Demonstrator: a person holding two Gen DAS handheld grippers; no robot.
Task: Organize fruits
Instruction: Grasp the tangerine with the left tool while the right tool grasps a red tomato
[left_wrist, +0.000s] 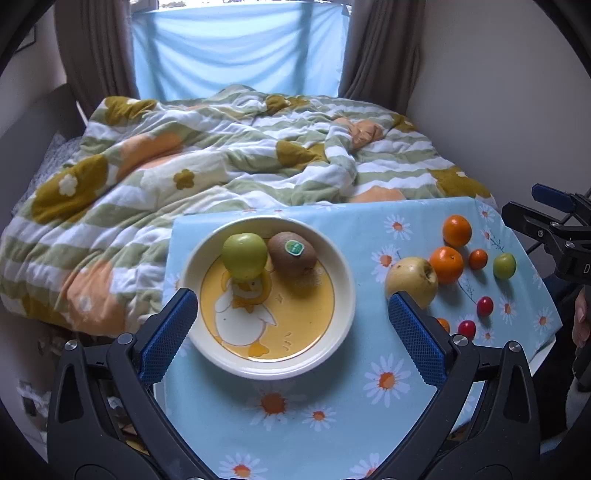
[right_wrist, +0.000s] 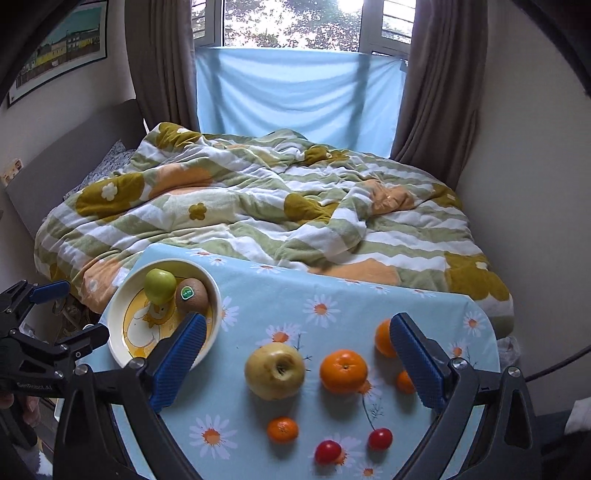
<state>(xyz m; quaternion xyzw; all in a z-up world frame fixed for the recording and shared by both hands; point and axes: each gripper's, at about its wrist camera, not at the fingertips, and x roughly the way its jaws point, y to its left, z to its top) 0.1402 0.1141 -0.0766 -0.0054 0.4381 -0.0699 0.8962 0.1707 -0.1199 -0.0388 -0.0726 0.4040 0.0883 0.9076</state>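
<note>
Daisy-print tablecloth (right_wrist: 332, 295) beside a bed. Bowl (left_wrist: 340, 273) holds a green apple (left_wrist: 244, 256) and kiwi (left_wrist: 291, 253); yellow apple (right_wrist: 275, 371), oranges and cherry tomatoes remain outside. Left gripper (left_wrist: 293, 332) and right gripper (right_wrist: 299, 365) both stand apart, empty.

Left wrist view: looks forward and down, close; duck bowl (left_wrist: 343, 291) between fingers.
Right wrist view: same heading, close; yellow apple (right_wrist: 274, 370) between fingers, bowl beyond left finger.
Shared: daisy tablecloth (left_wrist: 369, 236), bed (right_wrist: 258, 206), window.
</note>
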